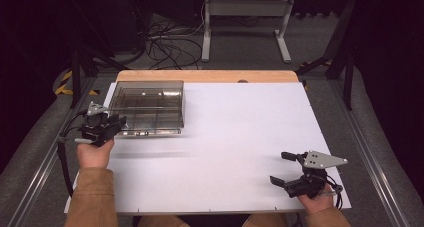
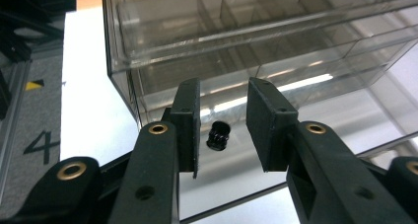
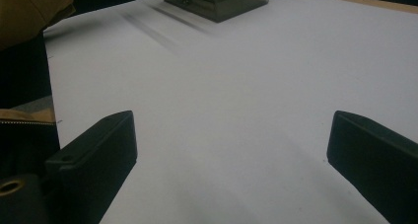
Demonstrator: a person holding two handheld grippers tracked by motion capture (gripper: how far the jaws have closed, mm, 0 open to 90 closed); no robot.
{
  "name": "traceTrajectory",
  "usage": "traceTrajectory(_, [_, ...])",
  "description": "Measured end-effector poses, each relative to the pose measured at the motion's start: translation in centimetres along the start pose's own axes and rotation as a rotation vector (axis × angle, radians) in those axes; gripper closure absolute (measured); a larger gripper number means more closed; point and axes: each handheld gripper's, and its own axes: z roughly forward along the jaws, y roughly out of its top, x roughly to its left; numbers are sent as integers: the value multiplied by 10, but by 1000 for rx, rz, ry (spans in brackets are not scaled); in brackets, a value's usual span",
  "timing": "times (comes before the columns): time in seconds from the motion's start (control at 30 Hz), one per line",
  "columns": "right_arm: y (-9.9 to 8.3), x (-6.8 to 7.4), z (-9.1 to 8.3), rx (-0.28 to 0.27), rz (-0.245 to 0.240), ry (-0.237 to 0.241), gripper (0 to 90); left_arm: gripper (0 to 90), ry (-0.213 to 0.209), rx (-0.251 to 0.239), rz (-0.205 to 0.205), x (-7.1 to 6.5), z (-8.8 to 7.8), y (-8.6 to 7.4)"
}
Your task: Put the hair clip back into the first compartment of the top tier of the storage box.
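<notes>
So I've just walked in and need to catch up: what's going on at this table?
A person holds a gripper in each hand. The left gripper is at the front of a clear compartment box on the white table; its jaws stand slightly apart around a small black knob without touching it. The right gripper waits open over bare table, well away from the box.

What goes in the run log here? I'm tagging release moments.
left claw: open, small black knob between, untouched | clear organizer box: closed | right claw: open, empty

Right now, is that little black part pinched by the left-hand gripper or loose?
Loose. The small black part sits between the left gripper's pads with gaps on both sides, in front of the clear compartment box.
</notes>
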Motion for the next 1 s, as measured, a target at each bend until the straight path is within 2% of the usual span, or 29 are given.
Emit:
traceTrajectory(0.2, [0,-1,1,0,0,2,53,614,-15,-54,24,-11,-12,8])
traceTrajectory(0.33, [1,0,2,0,-3,4,53,589,-22,-86,56,-19,-21,12])
traceTrajectory(0.57, [1,0,3,-1,1,9,53,461,-75,-136,74,-28,-35,17])
traceTrajectory(0.73, [1,0,2,-1,-2,8,53,364,-145,-183,64,-33,-44,19])
traceTrajectory(1.0, [1,0,2,-2,-1,10,53,249,-226,-239,105,-48,-60,15])
